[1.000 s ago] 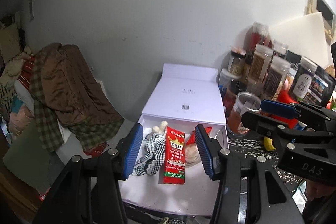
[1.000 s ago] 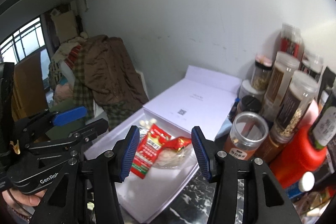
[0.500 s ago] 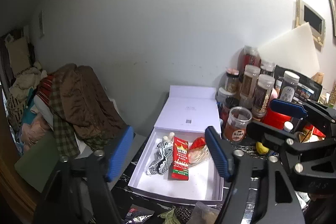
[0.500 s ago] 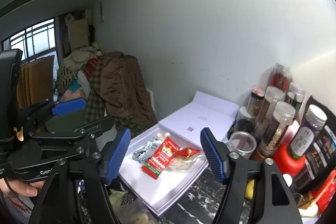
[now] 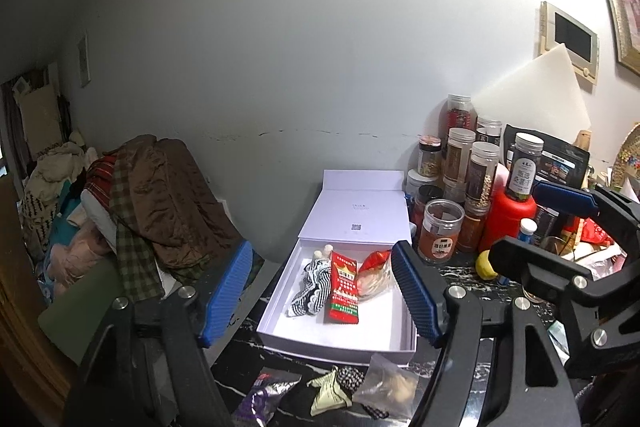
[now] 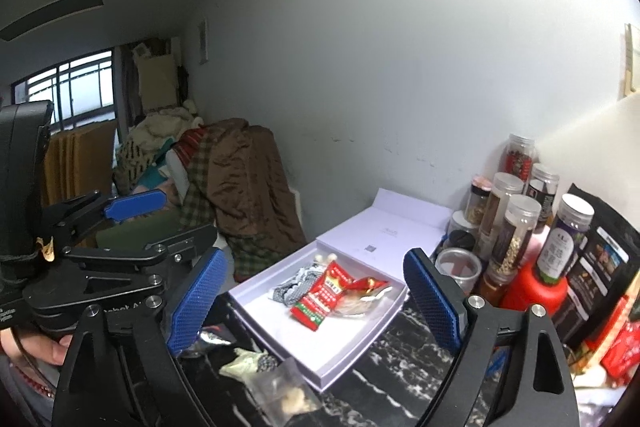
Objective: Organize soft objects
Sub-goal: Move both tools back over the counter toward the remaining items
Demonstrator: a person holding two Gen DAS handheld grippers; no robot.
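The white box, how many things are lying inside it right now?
3. In the white box: a black-and-white checked cloth on the left, a red packet in the middle, a clear bag with a red top beside it. Smaller things underneath may be hidden.

Marble counter [image 5: 472, 277]: white box [image 5: 280, 331], jars [image 5: 440, 235].

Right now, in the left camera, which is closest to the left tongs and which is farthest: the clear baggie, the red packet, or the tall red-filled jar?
1. Clear baggie: on the counter, just below the left tongs.
2. Red packet: inside the white box, middle.
3. Tall red-filled jar: by the wall, back right.
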